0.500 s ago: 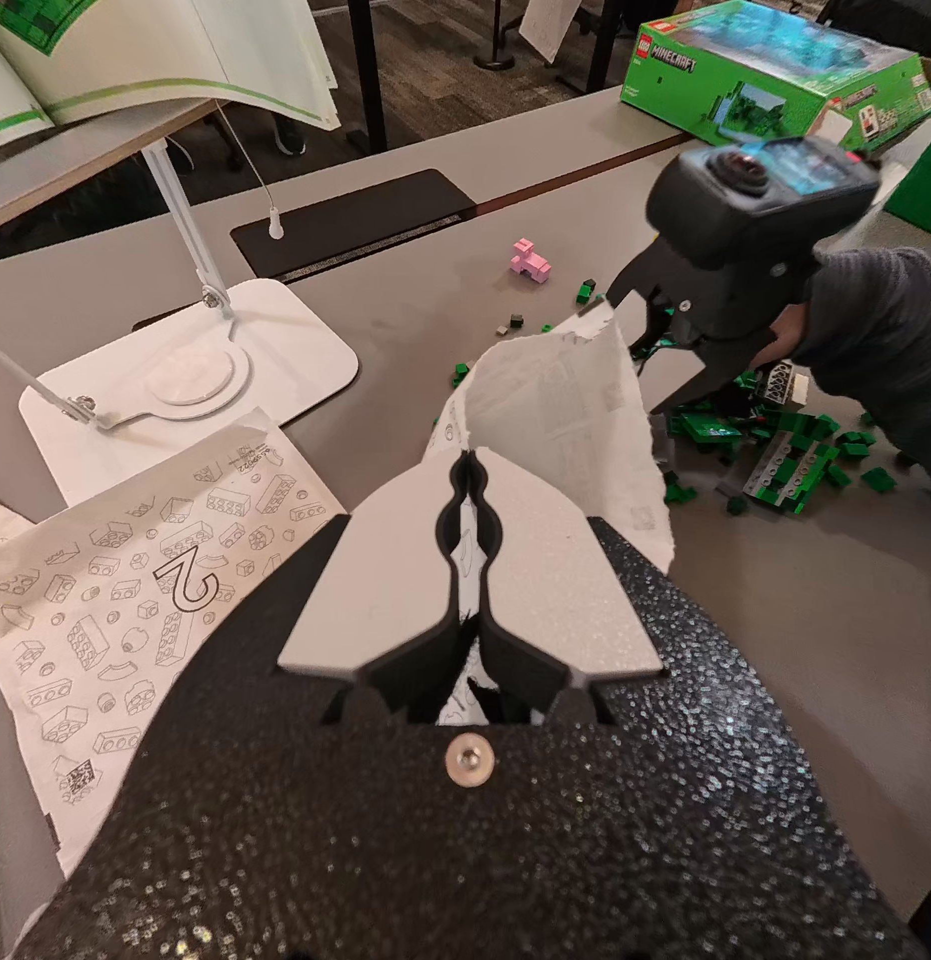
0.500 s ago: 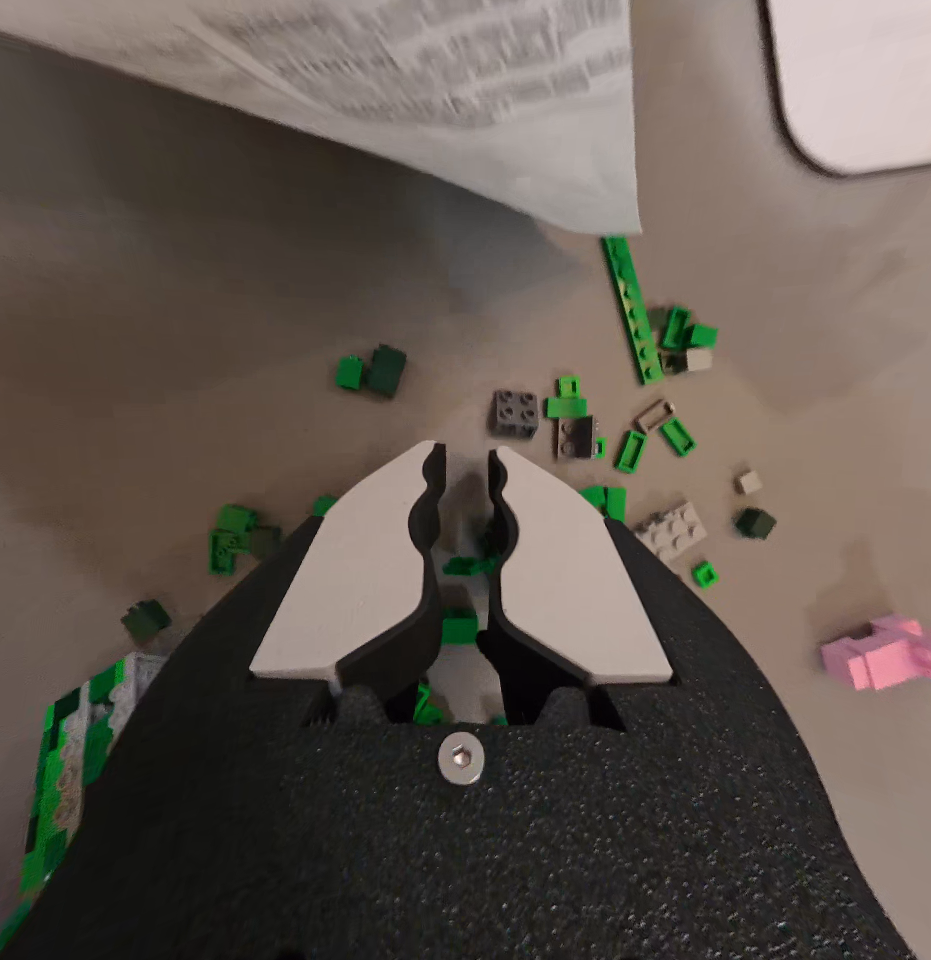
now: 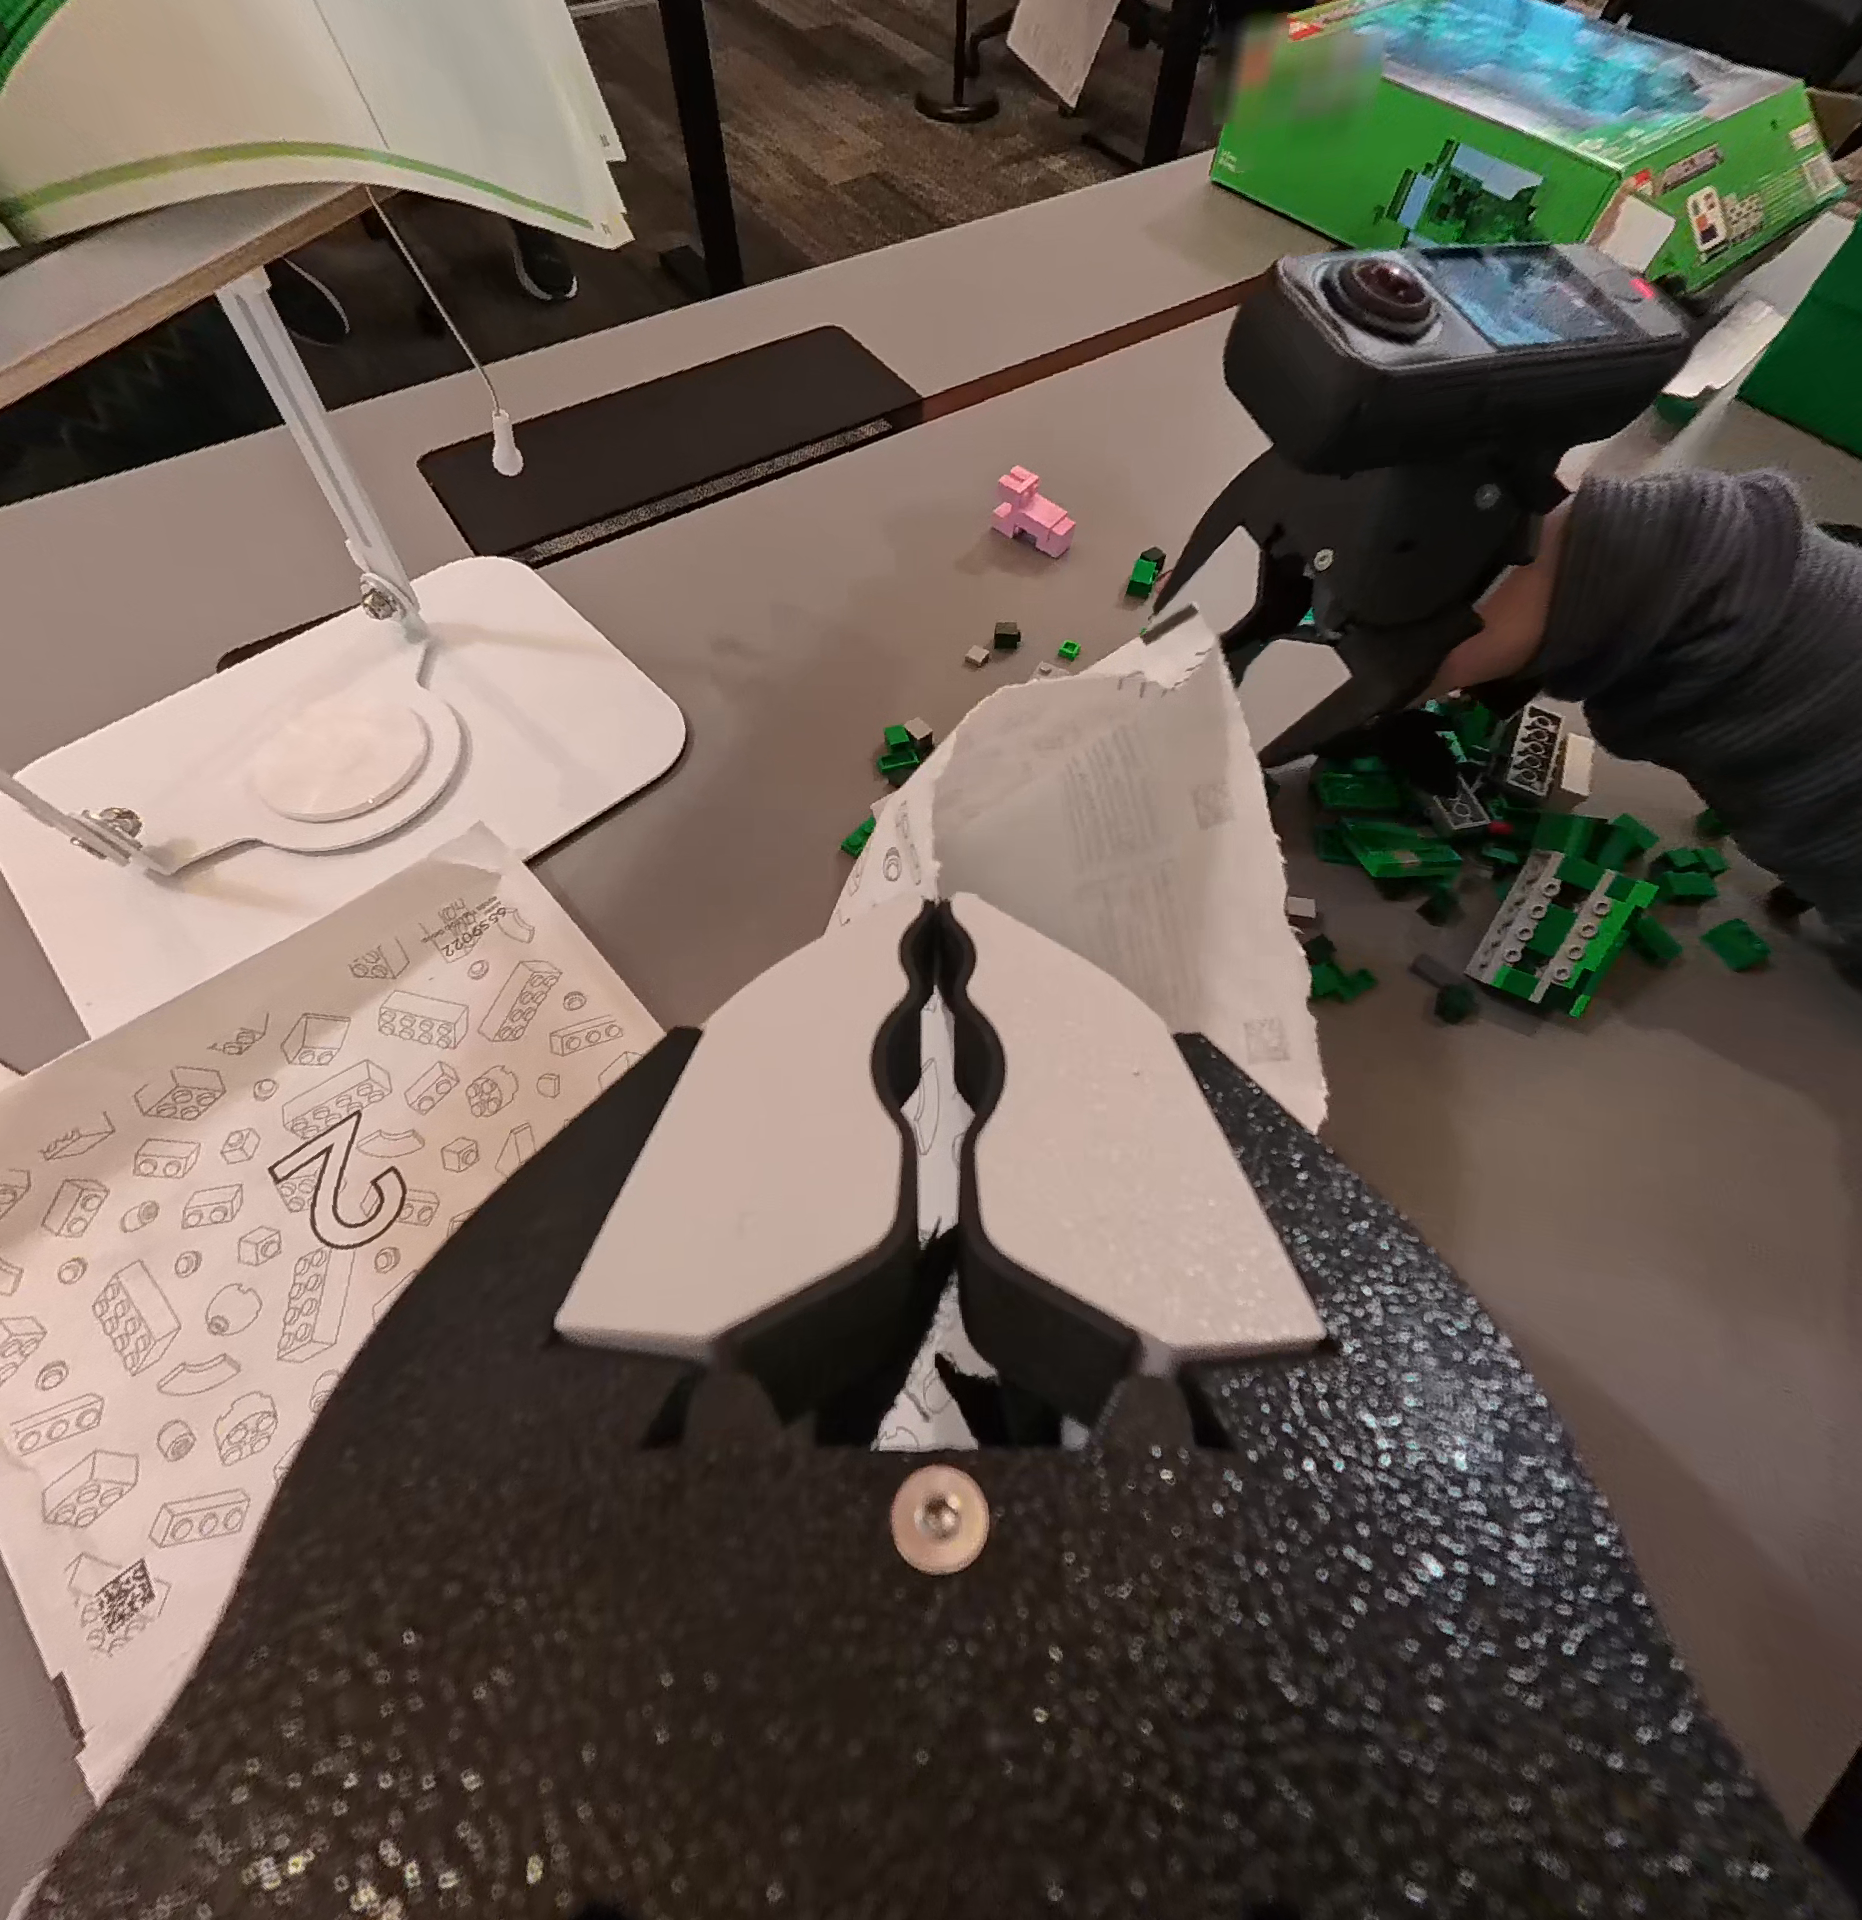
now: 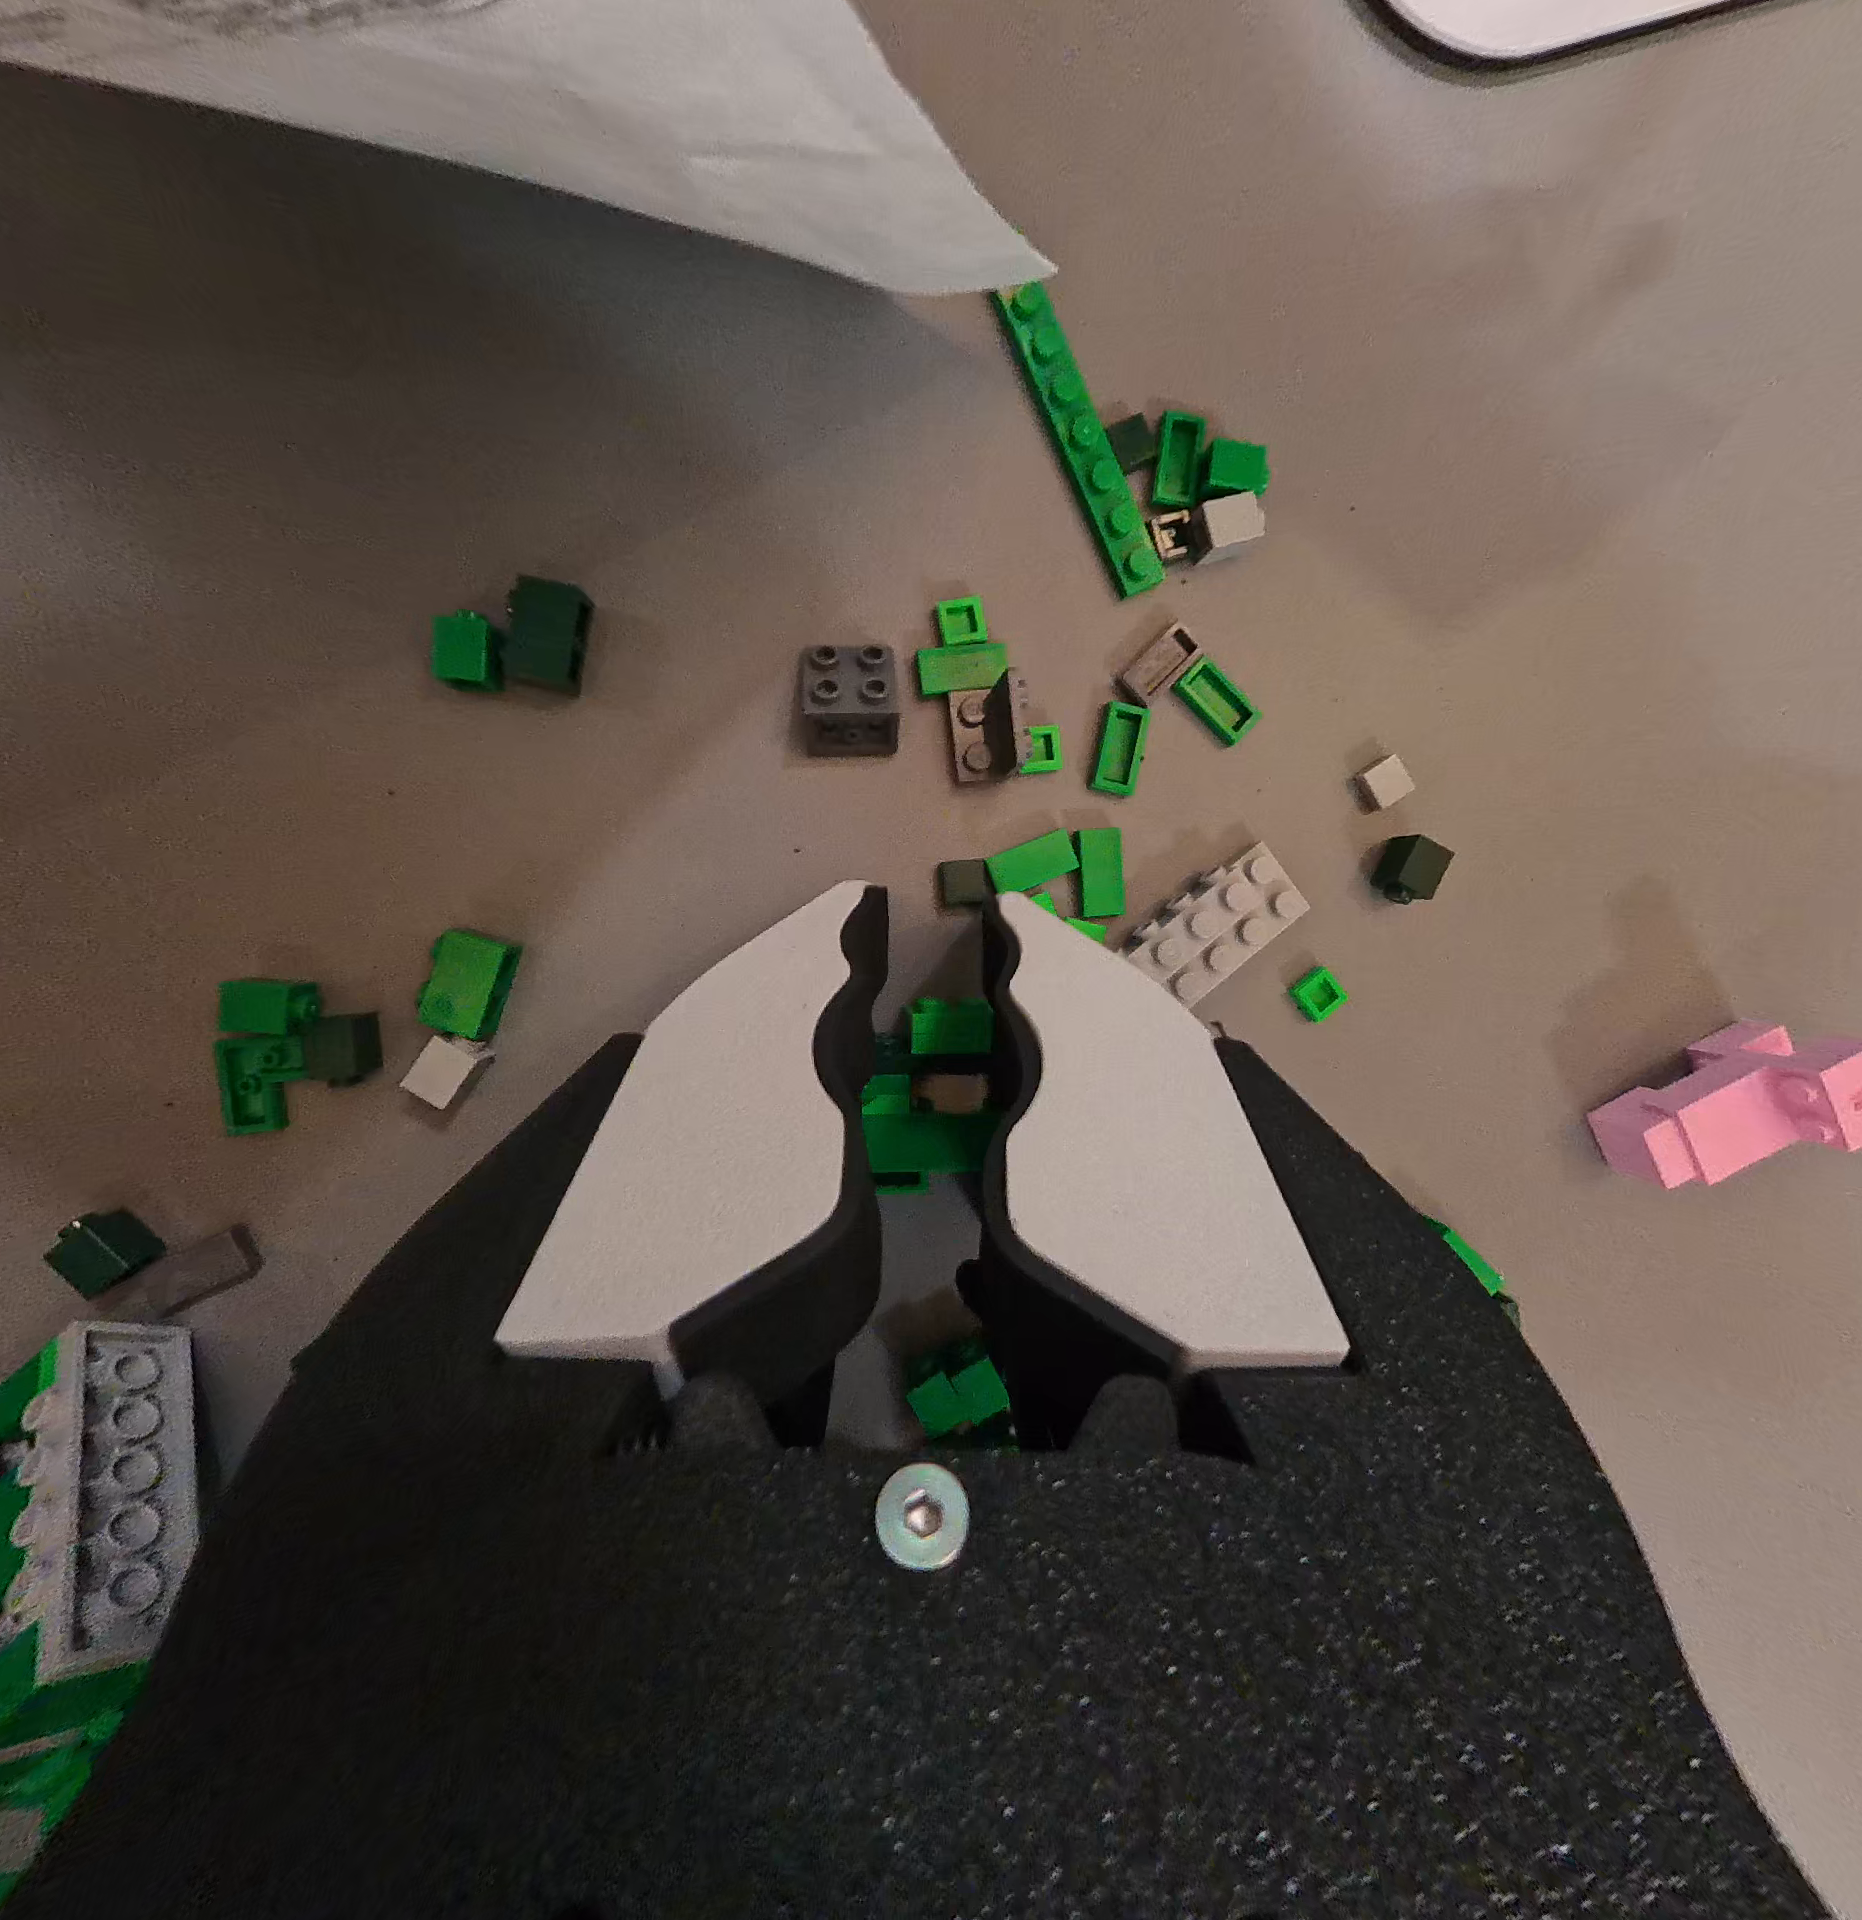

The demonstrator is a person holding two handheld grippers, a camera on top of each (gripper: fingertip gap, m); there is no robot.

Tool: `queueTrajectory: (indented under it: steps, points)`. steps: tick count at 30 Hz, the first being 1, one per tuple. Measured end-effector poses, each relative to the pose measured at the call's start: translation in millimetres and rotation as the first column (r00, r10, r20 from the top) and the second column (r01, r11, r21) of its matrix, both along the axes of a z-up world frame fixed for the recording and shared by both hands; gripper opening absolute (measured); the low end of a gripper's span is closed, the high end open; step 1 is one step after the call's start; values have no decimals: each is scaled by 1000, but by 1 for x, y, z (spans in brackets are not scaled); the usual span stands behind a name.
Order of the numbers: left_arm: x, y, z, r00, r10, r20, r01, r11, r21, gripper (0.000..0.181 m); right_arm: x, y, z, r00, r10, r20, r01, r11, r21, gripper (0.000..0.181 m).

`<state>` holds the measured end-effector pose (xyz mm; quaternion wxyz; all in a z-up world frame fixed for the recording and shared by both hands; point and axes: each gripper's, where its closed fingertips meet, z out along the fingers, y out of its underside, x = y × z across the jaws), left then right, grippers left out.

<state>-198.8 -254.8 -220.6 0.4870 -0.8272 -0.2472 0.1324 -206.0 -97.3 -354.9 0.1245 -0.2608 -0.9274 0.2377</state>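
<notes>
Left tool (image 3: 937,914) clenched on torn paper bag (image 3: 1093,831) held above bench (image 3: 1529,1195), right tool (image 4: 932,904) slightly parted over green bricks (image 4: 948,1081) w/o gripping; paper prob tears further if tugged.

Grey table (image 3: 1529,1299) as landmark: white lamp base (image 3: 314,748) at its left, pink brick pig (image 3: 1033,516) mid-table, loose green bricks (image 3: 1509,883) scattered at right, green toy box (image 3: 1529,156) at far edge, printed paper bag (image 3: 179,1195) flat near left.
</notes>
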Motion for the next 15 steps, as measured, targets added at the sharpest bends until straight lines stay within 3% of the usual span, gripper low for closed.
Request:
queueTrajectory:
  steps: [10, 15]
  points:
    - [1, 1, 0, 1000, -5, 2, 5, 1000, 1, 0, -6, -3, -1, 1000, -8, -22, 7, 999, -40, 12]
    - [0, 0, 0, 1000, -3, 2, 3, 1000, 3, 0, -6, -2, 8, 991, 72, -116, -67, 997, 46, 8]
